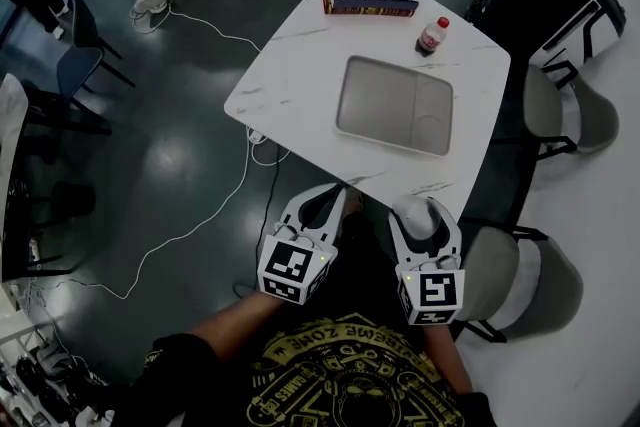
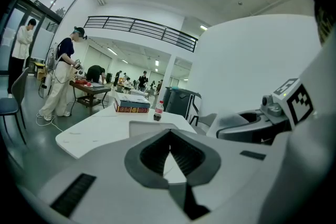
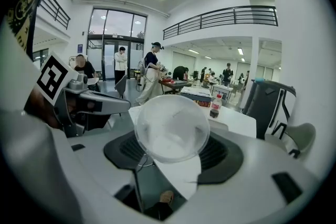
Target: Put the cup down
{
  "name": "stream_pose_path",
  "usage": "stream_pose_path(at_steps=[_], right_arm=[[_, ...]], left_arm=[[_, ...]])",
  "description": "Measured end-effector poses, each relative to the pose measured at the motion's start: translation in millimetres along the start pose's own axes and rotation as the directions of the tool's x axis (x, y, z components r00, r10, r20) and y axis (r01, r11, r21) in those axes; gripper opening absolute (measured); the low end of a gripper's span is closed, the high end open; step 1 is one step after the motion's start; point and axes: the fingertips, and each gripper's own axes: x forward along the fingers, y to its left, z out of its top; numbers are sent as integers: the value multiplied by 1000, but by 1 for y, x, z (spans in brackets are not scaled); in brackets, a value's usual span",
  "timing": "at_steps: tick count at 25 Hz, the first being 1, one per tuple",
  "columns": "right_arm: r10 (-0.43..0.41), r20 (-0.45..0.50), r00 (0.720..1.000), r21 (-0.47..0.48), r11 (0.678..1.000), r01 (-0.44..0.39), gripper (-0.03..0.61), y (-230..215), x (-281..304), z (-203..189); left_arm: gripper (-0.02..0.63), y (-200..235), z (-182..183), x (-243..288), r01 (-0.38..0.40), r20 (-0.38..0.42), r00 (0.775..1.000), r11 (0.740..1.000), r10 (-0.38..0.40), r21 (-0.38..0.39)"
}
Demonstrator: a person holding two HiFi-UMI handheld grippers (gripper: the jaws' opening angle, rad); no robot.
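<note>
The right claw (image 1: 425, 218) clasped the clear plastic cup (image 3: 169, 127), well short of the tray (image 1: 394, 104) — the left claw (image 2: 169, 134) was closed, empty. Released before reaching the white surface (image 1: 290, 75), the cup would likely fall — a hard squeeze could buckle it.

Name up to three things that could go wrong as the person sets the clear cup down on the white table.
1. The thin cup is pinched between the right gripper's fingers; it may buckle or slip on the way.
2. The table's near corner is closest; a cup set there could fall off.
3. Set on the tray's raised rim, the cup might tip.
</note>
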Motion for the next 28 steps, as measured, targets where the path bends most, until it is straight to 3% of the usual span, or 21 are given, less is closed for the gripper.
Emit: stream_pose_path(at_steps=[14, 20, 28], right_arm=[[111, 6, 994, -51, 993, -111, 273, -39, 89, 38], [162, -11, 987, -60, 985, -162, 273, -54, 132, 41], [218, -74, 973, -62, 973, -223, 273, -58, 182, 25]], left_arm=[[11, 47, 33, 53, -138, 24, 990, 990, 139, -42], [11, 64, 47, 78, -189, 25, 981, 981, 190, -53], [11, 91, 38, 102, -260, -12, 965, 963, 260, -72]])
